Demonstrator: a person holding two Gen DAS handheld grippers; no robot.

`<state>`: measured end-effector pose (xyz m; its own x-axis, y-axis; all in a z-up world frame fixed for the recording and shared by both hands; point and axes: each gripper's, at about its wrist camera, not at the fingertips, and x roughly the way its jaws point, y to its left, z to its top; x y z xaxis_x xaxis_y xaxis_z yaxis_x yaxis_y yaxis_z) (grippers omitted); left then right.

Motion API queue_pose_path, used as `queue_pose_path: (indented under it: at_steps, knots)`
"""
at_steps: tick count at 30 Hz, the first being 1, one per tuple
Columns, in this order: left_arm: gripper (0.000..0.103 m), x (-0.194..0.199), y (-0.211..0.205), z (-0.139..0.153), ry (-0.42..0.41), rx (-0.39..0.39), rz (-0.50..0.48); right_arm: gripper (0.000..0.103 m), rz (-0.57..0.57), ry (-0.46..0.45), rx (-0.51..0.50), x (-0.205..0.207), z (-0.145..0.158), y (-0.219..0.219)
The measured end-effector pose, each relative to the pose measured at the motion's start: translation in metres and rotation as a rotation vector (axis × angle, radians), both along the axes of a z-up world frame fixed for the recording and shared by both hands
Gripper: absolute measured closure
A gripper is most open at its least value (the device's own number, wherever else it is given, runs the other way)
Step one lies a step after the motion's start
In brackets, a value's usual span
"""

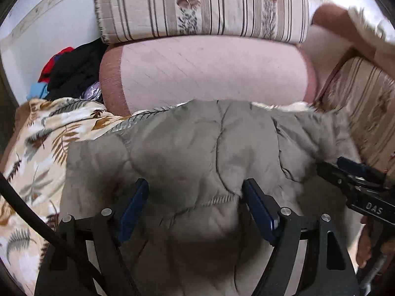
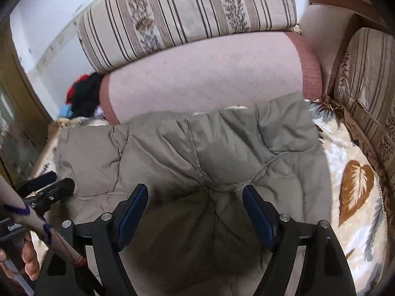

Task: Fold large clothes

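My left claw (image 1: pixel 195 212) and right claw (image 2: pixel 195 212) both stand apart above the grey quilted jacket (image 1: pixel 197 148), gripping nothing. Only the right view shows the leaf-print blanket's (image 2: pixel 355 185) far side.

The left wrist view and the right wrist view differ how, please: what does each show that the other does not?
Only the left wrist view: the open left hand-held gripper close up, a black cable, and a blurred arm at upper right.
Only the right wrist view: the open right hand-held gripper close up, and a large brown leaf print.
Both: the grey quilted jacket, the pink bolster, the striped cushion and the clothes pile.
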<state>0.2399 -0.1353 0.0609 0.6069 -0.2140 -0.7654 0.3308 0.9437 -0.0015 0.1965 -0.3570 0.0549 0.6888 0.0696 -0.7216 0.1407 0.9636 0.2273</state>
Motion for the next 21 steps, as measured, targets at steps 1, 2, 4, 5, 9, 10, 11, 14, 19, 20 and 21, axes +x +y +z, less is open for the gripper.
queue_pose_path:
  at_steps: [1, 2, 4, 5, 9, 10, 11, 14, 19, 20, 21]
  knots:
    - [0.024, 0.011, -0.003, -0.008, 0.011, 0.017, 0.006, 0.020, -0.005, 0.010, -0.011, 0.006, -0.007, -0.001]
    - [0.024, 0.019, -0.004, -0.014, 0.020, 0.026, 0.011, 0.020, -0.011, 0.021, -0.024, 0.012, -0.014, -0.002]
    - [0.021, 0.038, -0.006, -0.026, 0.031, 0.043, 0.028, 0.020, -0.023, 0.032, -0.051, 0.026, -0.025, -0.006]
    - [0.020, 0.047, -0.007, -0.031, 0.030, 0.048, 0.034, 0.020, -0.026, 0.034, -0.057, 0.030, -0.027, -0.007]
    - [0.015, 0.078, -0.010, -0.042, 0.034, 0.047, 0.051, 0.018, -0.042, 0.044, -0.071, 0.059, -0.038, -0.017]
    - [0.012, 0.085, -0.012, -0.045, 0.036, 0.045, 0.055, 0.017, -0.048, 0.046, -0.068, 0.066, -0.040, -0.020]
    - [0.010, 0.093, -0.012, -0.049, 0.040, 0.038, 0.063, 0.016, -0.052, 0.051, -0.061, 0.072, -0.042, -0.023]
    - [0.005, 0.105, -0.013, -0.058, 0.049, 0.009, 0.078, 0.012, -0.067, 0.065, -0.033, 0.089, -0.051, -0.030]
    - [0.002, 0.111, -0.013, -0.064, 0.045, 0.001, 0.088, 0.008, -0.087, 0.057, -0.043, 0.095, -0.061, -0.030]
    - [0.002, 0.110, -0.013, -0.063, 0.045, 0.006, 0.090, 0.008, -0.087, 0.058, -0.048, 0.095, -0.061, -0.029]
    - [0.002, 0.109, -0.012, -0.061, 0.046, 0.011, 0.093, 0.008, -0.088, 0.060, -0.051, 0.096, -0.061, -0.028]
